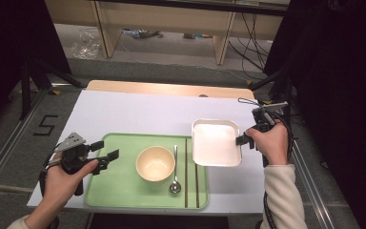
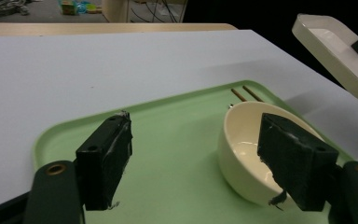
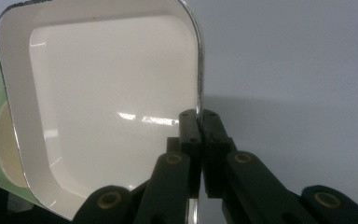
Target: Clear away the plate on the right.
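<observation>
**White dish held in the air at the tray's right edge**

The right gripper (image 1: 246, 140), centre right in the high view, has its jaws pinched tight on the right rim of a square white dish with rounded corners (image 1: 216, 142). The right gripper view shows the thin rim clamped between the two black pads. The dish hangs tilted above the table, its left part over the right edge of the pale green plastic tray (image 1: 119, 191); in the left gripper view it floats at upper right, clear of the surface.

The left gripper (image 1: 106, 151), lower left in the high view, hovers over the tray's left end with its jaws spread wide and nothing between them.

On the tray sit a round cream bowl (image 1: 155, 163), a metal spoon (image 1: 175, 171) just right of it, and a pair of dark brown chopsticks (image 1: 191, 172) beyond the spoon.

This looks like the carrying step, with the dish either coming to the tray or leaving it. Setting it down next calls for levelling it first and keeping clear of the chopsticks.

The white table sheet (image 1: 138, 112) is otherwise bare. Behind it are a wooden edge, grey floor, pale furniture legs and loose cables at the top of the frame.
</observation>
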Demonstrator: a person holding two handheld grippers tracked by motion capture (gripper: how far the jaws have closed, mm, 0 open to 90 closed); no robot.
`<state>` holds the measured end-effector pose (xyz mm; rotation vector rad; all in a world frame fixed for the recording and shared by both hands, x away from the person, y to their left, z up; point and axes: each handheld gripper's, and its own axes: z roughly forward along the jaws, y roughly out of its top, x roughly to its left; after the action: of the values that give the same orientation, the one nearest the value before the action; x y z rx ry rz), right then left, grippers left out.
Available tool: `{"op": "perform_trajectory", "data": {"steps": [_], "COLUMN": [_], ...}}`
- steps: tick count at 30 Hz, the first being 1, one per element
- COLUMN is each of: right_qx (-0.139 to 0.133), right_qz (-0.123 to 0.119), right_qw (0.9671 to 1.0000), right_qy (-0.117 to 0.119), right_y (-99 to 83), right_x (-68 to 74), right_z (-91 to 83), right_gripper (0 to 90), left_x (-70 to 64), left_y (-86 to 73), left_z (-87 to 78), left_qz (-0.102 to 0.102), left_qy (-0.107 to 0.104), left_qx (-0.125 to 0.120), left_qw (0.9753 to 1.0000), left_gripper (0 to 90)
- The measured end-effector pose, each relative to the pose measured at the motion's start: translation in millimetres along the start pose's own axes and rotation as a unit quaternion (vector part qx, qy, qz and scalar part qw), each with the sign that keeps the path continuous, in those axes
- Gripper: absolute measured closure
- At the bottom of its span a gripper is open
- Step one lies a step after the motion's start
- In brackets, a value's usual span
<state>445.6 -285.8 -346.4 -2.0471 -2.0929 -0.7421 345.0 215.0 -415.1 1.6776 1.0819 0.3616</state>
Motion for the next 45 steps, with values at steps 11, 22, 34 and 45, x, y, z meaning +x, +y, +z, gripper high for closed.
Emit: {"op": "perform_trajectory", "data": {"steps": [11,22,34,45], "right_qx": [-0.001,-0.007,-0.006,-0.022], "right_qz": [-0.040,-0.079,-0.077,-0.097], "right_qw": [0.9990,0.9964,0.9964,0.9942], "right_qy": [0.018,0.030,0.035,0.040], "right_y": [-0.7,-0.6,-6.1,-11.1], "right_x": [39.6,70.8,94.6,106.6], "right_z": [13.5,26.3,35.8,35.9], "right_gripper": [89.8,89.8,89.7,89.5], "left_x": [-24.0,-43.7,-55.5,-59.2], "left_y": [18.9,34.3,39.2,39.9], "left_z": [27.4,50.1,70.2,71.8], "left_qz": [0.031,0.027,0.019,0.009], "left_qy": [-0.030,-0.065,-0.088,-0.079], "left_qx": [0.023,0.050,0.057,0.061], "left_qw": [0.9988,0.9962,0.9942,0.9950], "left_gripper": [27.4,28.2,28.6,46.0]}}
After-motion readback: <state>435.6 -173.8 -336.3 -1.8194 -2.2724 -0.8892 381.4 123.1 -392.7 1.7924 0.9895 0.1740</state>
